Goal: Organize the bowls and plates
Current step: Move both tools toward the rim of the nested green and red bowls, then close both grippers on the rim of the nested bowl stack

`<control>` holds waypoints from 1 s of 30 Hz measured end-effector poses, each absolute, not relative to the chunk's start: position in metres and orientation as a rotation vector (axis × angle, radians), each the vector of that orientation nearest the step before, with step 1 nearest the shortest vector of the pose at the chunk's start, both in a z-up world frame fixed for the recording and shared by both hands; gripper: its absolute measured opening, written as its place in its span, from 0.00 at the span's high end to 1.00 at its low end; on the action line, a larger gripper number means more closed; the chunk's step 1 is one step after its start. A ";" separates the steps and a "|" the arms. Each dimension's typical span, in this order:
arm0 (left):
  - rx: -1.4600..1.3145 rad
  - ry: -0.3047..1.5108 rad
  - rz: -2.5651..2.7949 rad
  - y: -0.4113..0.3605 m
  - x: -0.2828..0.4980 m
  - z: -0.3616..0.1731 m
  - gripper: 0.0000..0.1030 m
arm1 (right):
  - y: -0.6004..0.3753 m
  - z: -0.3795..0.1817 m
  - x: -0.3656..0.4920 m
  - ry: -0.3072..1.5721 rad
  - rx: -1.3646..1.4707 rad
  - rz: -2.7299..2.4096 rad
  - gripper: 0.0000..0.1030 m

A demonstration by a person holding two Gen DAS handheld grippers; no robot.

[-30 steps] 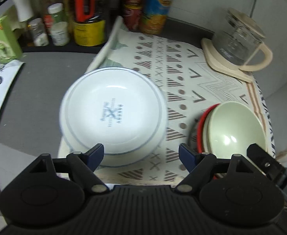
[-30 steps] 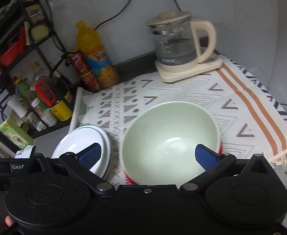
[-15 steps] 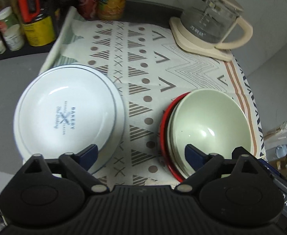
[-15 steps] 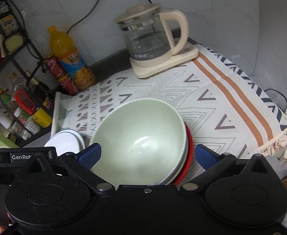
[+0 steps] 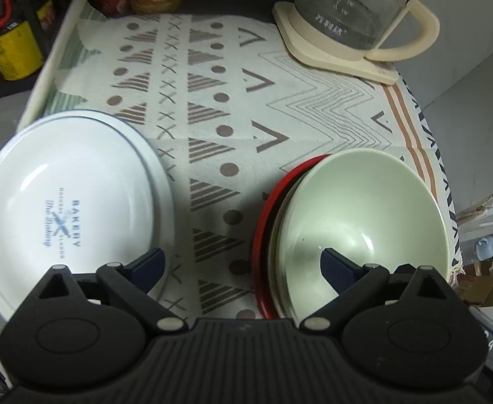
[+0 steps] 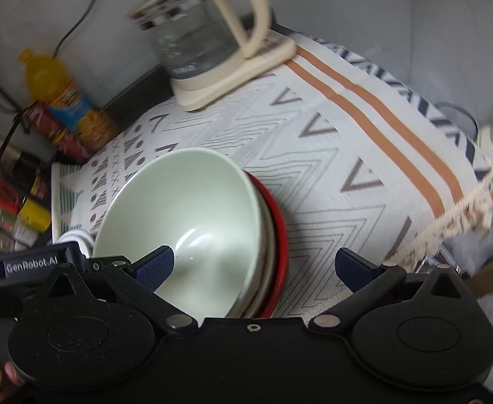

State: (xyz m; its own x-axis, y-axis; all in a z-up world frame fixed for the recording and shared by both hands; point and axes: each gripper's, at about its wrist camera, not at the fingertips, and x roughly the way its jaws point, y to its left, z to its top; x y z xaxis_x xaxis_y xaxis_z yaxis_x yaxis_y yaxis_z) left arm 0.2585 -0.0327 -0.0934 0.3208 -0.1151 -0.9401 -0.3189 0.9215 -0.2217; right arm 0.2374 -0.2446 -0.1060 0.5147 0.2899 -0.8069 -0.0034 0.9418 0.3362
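Observation:
A white bowl printed "BAKERY" [image 5: 67, 202] sits in a white plate [image 5: 160, 181] at the left of the patterned cloth [image 5: 212, 101]. To the right, a pale green bowl [image 5: 364, 208] rests on a cream dish and a red plate [image 5: 263, 222]. My left gripper [image 5: 241, 257] is open above the gap between the two stacks, one pad over each rim, holding nothing. My right gripper [image 6: 253, 261] is open too. Its left pad hangs over the green bowl [image 6: 185, 202], and its right pad is outside the red plate [image 6: 280, 222], over the cloth.
A glass kettle [image 5: 354, 10] on a cream base stands at the back right. An orange drink bottle [image 6: 54, 91], cans and a yellow tin [image 5: 13, 50] line the back left by a rack. The cloth's fringed edge [image 6: 448, 215] drops off at the right.
My left gripper moved right from over the white bowl to the gap between the stacks, and its jaws widened. My right gripper shifted right, lowered and rolled, so it now straddles the green bowl's right rim.

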 end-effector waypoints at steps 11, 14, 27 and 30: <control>-0.329 1.247 0.168 -0.032 0.272 -0.103 0.22 | -0.252 -0.135 0.247 1.126 0.355 0.151 0.35; -0.324 1.218 0.143 -0.032 0.271 -0.093 0.32 | -0.251 -0.138 0.248 1.142 0.354 0.148 0.37; -0.387 1.299 0.064 -0.048 0.272 -0.115 0.66 | -0.249 -0.142 0.248 1.163 0.406 0.208 0.60; -0.454 1.295 0.043 -0.041 0.272 -0.121 0.69 | -0.248 -0.141 0.247 1.157 0.393 0.208 0.61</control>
State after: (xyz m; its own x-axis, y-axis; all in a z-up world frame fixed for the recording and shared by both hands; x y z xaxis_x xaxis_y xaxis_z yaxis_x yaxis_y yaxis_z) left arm 0.2717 -0.0413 -0.1209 0.2840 -0.2203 -0.9332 -0.2814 0.9113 -0.3007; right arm 0.2471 -0.2475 -0.1413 0.3932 0.3582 -0.8468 0.0407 0.9133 0.4053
